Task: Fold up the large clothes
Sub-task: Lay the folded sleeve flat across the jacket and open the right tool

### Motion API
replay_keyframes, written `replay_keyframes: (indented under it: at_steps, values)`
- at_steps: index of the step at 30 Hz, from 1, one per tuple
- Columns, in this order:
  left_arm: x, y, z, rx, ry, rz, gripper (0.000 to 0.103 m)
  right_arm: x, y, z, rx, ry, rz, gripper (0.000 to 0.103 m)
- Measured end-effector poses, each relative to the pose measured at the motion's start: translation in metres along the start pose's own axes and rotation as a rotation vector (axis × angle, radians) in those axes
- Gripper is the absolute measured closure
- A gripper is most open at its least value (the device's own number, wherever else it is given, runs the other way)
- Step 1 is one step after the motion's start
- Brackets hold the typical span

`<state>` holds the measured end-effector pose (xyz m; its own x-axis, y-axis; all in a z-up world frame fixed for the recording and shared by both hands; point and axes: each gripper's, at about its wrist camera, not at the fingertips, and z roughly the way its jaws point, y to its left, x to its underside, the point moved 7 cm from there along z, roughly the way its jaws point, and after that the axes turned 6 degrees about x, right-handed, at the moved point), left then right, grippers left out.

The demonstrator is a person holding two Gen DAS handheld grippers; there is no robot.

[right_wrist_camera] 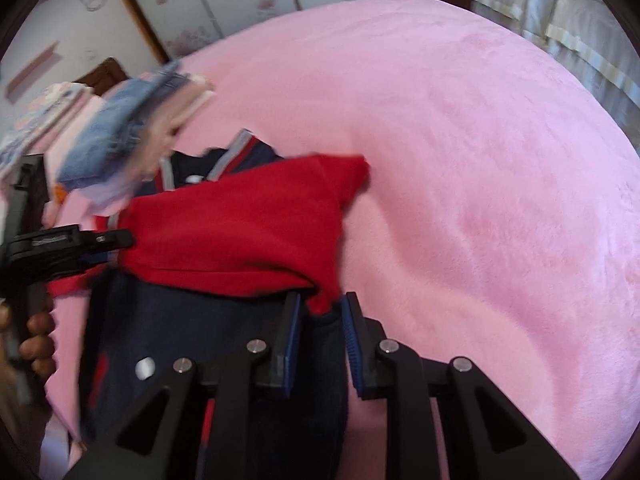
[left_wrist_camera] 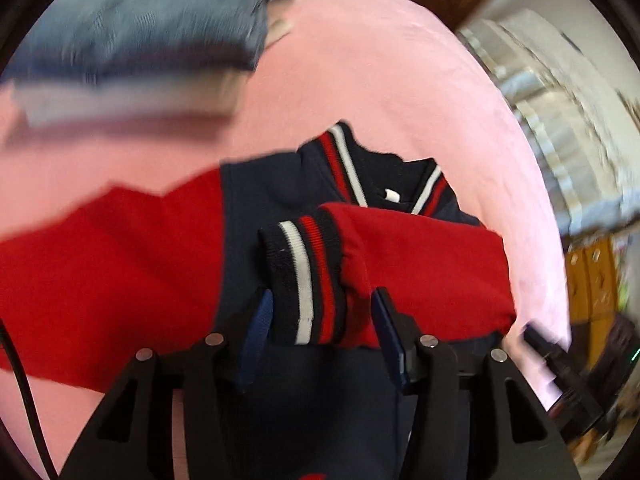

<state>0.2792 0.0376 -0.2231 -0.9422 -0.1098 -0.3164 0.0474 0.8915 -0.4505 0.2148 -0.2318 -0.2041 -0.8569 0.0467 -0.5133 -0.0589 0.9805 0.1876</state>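
Left gripper (left_wrist_camera: pixel 322 312) spread, striped cuff (left_wrist_camera: pixel 308 280) between pads, not pressed. Right gripper (right_wrist_camera: pixel 320 320) half-spread around red fold at jacket (right_wrist_camera: pixel 240 224) edge; pinch unclear. Jacket flat on pink bed (right_wrist_camera: pixel 460 160). Folded pile (right_wrist_camera: pixel 120 136) at 10 o'clock

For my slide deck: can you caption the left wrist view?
Left gripper open around the striped cuff of a red-sleeved navy jacket on a pink blanket.

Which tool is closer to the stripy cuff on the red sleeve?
Left. The left tool has the stripy cuff right between its open fingers. The right tool sits further along the red sleeve, at its folded edge, away from the cuff.
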Motion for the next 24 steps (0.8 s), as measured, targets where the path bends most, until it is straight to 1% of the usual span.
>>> replay_keyframes:
  at_steps: [1,2,4,7,10,11,14,15,16,17,18,20,22,24]
  values:
    - [-0.002,-0.001,-0.006,-0.007,-0.002,0.025,0.054,-0.006,0.0,-0.006,0.002,-0.015,-0.007,0.072]
    - [-0.004,-0.001,-0.009,-0.007,-0.005,0.032,0.054,-0.014,-0.003,-0.013,-0.005,-0.03,-0.005,0.071]
    - [-0.01,-0.001,-0.014,0.0,-0.018,0.034,0.054,-0.027,-0.009,-0.016,-0.022,-0.04,0.022,0.07]
    - [-0.017,0.004,-0.01,-0.009,-0.022,0.008,0.054,-0.051,-0.022,-0.004,-0.02,-0.04,0.069,0.07]
    - [-0.016,0.008,0.007,0.009,0.013,-0.031,0.055,-0.069,-0.03,0.025,-0.077,0.012,0.151,0.07]
    - [-0.016,0.01,0.011,0.009,0.018,-0.033,0.057,-0.075,-0.033,0.04,-0.091,0.04,0.194,0.07]
    - [-0.015,0.009,0.021,-0.017,0.016,-0.013,0.059,-0.082,-0.037,0.069,-0.085,0.087,0.235,0.07]
    - [-0.016,0.009,0.022,-0.019,0.017,-0.01,0.059,-0.083,-0.037,0.082,-0.085,0.116,0.245,0.07]
    - [-0.016,0.008,0.023,-0.02,0.017,-0.007,0.059,-0.081,-0.036,0.088,-0.099,0.137,0.252,0.073]
    - [-0.016,0.008,0.024,-0.021,0.016,-0.005,0.06,-0.08,-0.033,0.097,-0.122,0.161,0.26,0.081]
    - [-0.016,0.009,0.024,-0.021,0.017,-0.001,0.061,-0.079,-0.028,0.103,-0.141,0.178,0.241,0.097]
    - [-0.015,0.011,0.025,-0.022,0.023,0.009,0.062,-0.082,-0.024,0.103,-0.097,0.153,0.174,0.098]
    - [-0.016,0.009,0.03,-0.026,0.028,0.018,0.064,-0.089,-0.018,0.101,-0.047,0.114,0.066,0.098]
    - [-0.015,0.01,0.034,-0.034,0.035,0.035,0.064,-0.089,-0.016,0.106,-0.014,0.117,-0.01,0.098]
